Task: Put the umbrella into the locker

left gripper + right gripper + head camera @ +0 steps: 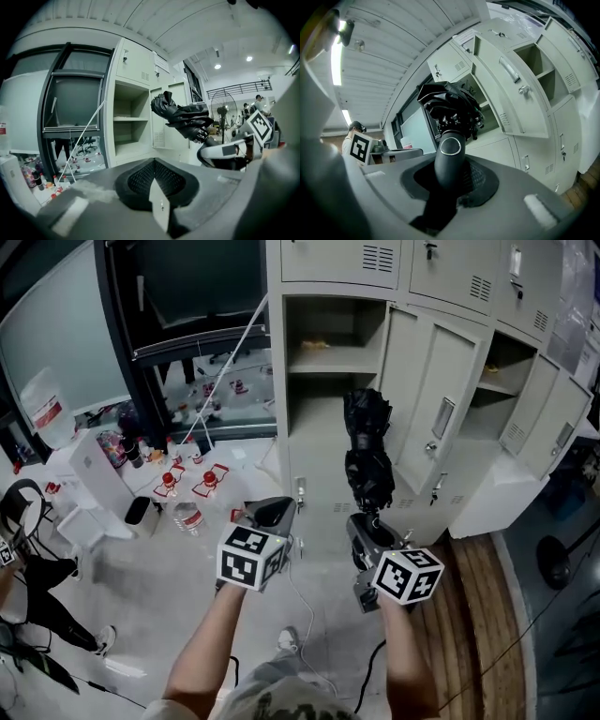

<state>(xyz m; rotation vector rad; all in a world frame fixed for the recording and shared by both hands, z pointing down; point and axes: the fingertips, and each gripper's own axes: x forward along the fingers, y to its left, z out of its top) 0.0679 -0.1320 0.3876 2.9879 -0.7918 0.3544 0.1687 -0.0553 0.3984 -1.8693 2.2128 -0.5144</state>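
Observation:
A folded black umbrella (367, 451) stands upright in front of the open grey locker (323, 442), level with the tall space under the locker's shelf (333, 360). My right gripper (367, 538) is shut on its dark round-ended handle (449, 161), and the bunched canopy (451, 108) rises beyond the jaws. My left gripper (272, 515) hovers to the left of the umbrella with nothing in it, and its jaws look closed together. In the left gripper view, the umbrella (183, 118) and the right gripper (224, 152) appear at the right, with the locker opening (129, 124) ahead.
The locker door (439, 413) swings out to the right of the umbrella. More lockers (525, 399) stand open further right. Water bottles (187, 517), white boxes (94, 474) and a cable lie on the floor at left. A person (33, 577) is at the far left.

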